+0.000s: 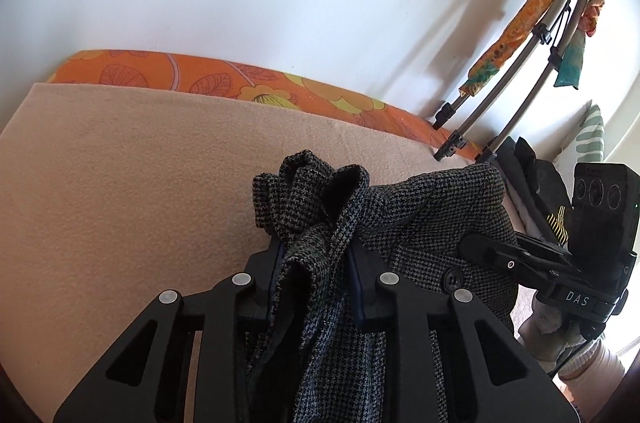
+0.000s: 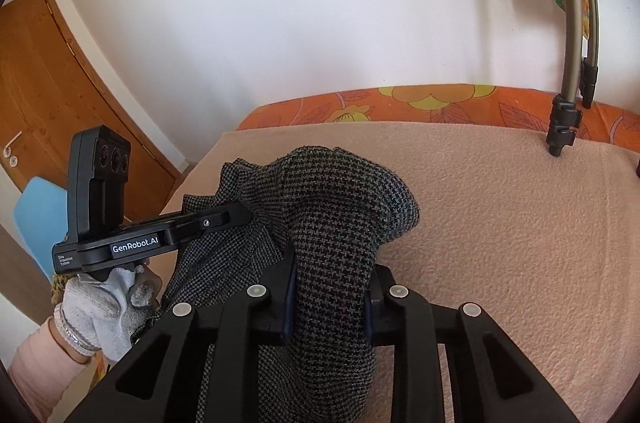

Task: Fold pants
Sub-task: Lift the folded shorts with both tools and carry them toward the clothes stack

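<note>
The pants are dark grey houndstooth cloth with a black button, bunched and held up over a beige blanket. My left gripper is shut on a gathered fold of the pants. My right gripper is shut on another thick bunch of the pants. The right gripper also shows in the left wrist view, clamped on the cloth at the right. The left gripper shows in the right wrist view, clamped at the left. The two grippers are close together.
An orange flowered sheet runs along the bed's far edge by a white wall. Tripod legs with coloured cloths stand at the right end of the bed. A wooden door and a blue chair are at the left.
</note>
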Demonstrator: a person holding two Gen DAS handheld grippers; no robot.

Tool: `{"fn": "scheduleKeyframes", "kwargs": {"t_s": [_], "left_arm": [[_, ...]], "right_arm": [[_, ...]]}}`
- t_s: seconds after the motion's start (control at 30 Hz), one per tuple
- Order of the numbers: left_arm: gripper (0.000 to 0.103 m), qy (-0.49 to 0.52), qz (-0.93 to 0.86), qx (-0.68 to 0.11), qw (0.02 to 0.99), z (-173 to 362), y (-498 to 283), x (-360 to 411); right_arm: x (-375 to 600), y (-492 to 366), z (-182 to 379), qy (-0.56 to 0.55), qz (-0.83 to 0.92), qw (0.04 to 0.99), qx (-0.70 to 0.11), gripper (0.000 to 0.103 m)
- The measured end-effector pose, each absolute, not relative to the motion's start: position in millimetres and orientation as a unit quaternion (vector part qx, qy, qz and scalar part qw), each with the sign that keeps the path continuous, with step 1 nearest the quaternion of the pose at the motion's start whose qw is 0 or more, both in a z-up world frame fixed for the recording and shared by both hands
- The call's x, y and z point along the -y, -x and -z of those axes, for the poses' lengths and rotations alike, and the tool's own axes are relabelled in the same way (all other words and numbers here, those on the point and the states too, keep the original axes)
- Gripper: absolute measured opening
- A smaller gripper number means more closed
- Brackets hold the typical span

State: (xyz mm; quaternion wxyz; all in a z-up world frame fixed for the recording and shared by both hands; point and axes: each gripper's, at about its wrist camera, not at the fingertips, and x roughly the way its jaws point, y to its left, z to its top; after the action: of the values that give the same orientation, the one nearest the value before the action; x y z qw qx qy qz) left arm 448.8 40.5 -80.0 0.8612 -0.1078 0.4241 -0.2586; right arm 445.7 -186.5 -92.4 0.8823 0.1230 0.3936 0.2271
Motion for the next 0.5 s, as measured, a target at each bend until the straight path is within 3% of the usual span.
{"fn": "scheduleKeyframes", "kwargs": {"t_s": [0.5], "left_arm": [[0.024, 0.073, 0.275, -0.290, 0.914, -18.8, -360.8, -45.8]], "right_arm": [[163.5, -345.2, -9.7, -0.021, -0.230, 0.932, -0.279, 0.022]]}}
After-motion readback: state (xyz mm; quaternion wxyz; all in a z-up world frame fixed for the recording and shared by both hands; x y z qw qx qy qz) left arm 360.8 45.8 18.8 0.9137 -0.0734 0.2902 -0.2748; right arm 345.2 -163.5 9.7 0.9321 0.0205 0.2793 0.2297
